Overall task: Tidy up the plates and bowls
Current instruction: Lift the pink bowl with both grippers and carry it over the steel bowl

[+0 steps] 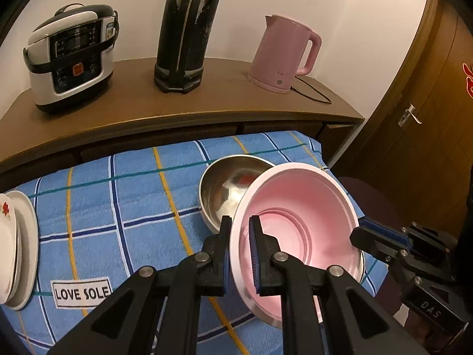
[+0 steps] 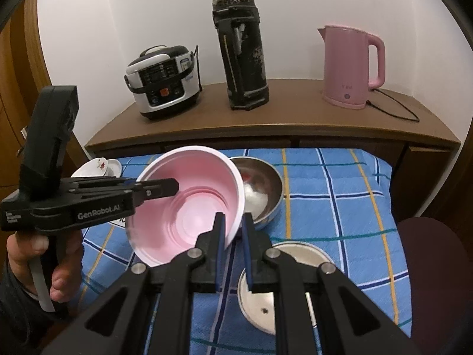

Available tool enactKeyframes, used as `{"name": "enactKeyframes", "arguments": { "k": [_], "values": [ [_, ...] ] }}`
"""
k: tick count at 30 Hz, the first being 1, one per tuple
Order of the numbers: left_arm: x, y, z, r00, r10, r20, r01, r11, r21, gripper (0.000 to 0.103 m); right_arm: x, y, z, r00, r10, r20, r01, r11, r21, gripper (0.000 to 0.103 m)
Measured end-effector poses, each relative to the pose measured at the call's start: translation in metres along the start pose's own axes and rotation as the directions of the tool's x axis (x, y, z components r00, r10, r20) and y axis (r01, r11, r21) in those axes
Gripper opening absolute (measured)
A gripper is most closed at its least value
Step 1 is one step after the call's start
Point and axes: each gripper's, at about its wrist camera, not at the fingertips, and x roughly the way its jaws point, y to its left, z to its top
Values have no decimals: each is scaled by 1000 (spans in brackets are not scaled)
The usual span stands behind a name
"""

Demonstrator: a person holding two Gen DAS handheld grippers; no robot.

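Note:
A pink bowl [image 1: 295, 222] [image 2: 183, 207] hangs tilted above the blue checked cloth [image 1: 118, 207] [image 2: 340, 207], held by its rim on two sides. My left gripper [image 1: 240, 222] [image 2: 174, 188] is shut on the bowl's left rim, one finger inside and one outside. On the opposite rim my right gripper [image 2: 235, 219] [image 1: 359, 230] is shut the same way. A steel bowl [image 1: 224, 189] [image 2: 263, 189] rests on the cloth just behind the pink one. A flat steel dish [image 2: 266, 310] lies on the cloth under my right gripper. Stacked white plates [image 1: 17, 248] [image 2: 97, 167] sit at the cloth's left edge.
Behind the cloth a wooden cabinet [image 1: 207, 109] carries a rice cooker [image 1: 74, 56], a tall black flask [image 1: 186, 29] and a pink kettle [image 1: 283, 56] with its cord. A door [image 1: 428, 103] and a dark red seat [image 2: 428, 251] stand at the right. A hand [image 2: 59, 266] grips the left tool.

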Motion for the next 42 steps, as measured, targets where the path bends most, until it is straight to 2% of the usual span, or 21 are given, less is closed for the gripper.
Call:
{"name": "enactKeyframes", "arguments": {
  "k": [21,42],
  "values": [
    [39,2,30,1000,21,-13,-21,1000,11,13,43,-30,32,997,-42,-72,41,999,-18,12],
    [53,8,34,1000,19,-18,-19,1000,12,13,68,-36,38,989,-71,-130,67,997,-33,13]
  ]
}}
